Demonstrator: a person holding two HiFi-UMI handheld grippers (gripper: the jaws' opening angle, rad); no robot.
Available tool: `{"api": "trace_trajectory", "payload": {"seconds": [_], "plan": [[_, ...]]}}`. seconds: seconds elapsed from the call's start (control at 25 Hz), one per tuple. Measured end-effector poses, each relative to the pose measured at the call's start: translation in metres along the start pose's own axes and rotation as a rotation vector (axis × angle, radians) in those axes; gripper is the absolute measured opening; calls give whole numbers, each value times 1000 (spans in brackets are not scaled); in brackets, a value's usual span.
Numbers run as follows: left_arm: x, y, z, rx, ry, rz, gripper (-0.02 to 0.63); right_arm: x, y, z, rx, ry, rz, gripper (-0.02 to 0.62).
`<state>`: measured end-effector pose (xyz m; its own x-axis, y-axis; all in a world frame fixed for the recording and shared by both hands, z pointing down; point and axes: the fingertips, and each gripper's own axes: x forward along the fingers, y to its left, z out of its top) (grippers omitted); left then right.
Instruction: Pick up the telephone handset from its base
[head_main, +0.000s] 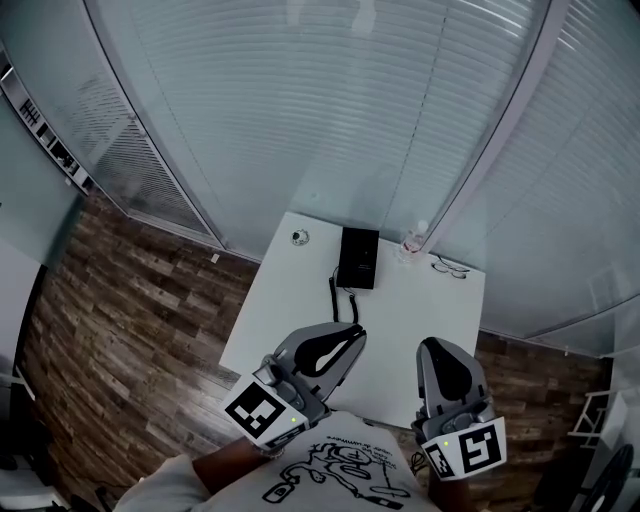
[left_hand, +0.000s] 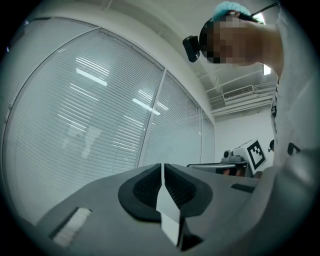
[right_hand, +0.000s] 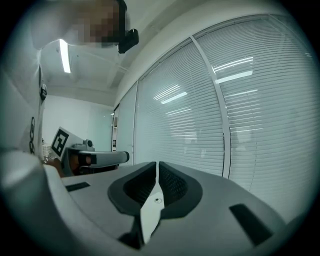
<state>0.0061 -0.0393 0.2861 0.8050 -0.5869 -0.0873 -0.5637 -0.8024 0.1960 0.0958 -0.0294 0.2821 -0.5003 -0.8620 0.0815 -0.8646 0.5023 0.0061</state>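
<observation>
Nothing done yet: handset (head_main: 349, 258) on its base (head_main: 367, 250) by the table's (head_main: 290, 305) far edge; left gripper (head_main: 352, 333) and right gripper (head_main: 433, 347) pinched closed, empty.

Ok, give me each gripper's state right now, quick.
Left gripper: closed, holding nothing.
Right gripper: closed, holding nothing.

left tool (left_hand: 163, 169), jaws pressed together, white slatted blinds (left_hand: 90, 120) behind glass beyond

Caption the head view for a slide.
Left claw and right claw, both shut and empty, near a white table; black corded telephone untouched at its far edge.
</observation>
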Motion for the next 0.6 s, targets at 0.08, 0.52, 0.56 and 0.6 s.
{"api": "trace_trajectory", "payload": {"seconds": [0.08, 0.52, 0.56, 0.6], "plan": [[6, -3, -1, 3, 4, -7, 17, -1, -4, -1, 7, -5, 3, 17], [6, 3, -45, -94, 112, 26, 17, 0, -7, -30, 79, 63, 18, 17], [5, 5, -51, -106, 124, 31, 17, 0, -7, -36, 90, 73, 19, 17], [5, 6, -56, -115, 136, 33, 17, 0, -8, -41, 99, 83, 19, 17]]}}
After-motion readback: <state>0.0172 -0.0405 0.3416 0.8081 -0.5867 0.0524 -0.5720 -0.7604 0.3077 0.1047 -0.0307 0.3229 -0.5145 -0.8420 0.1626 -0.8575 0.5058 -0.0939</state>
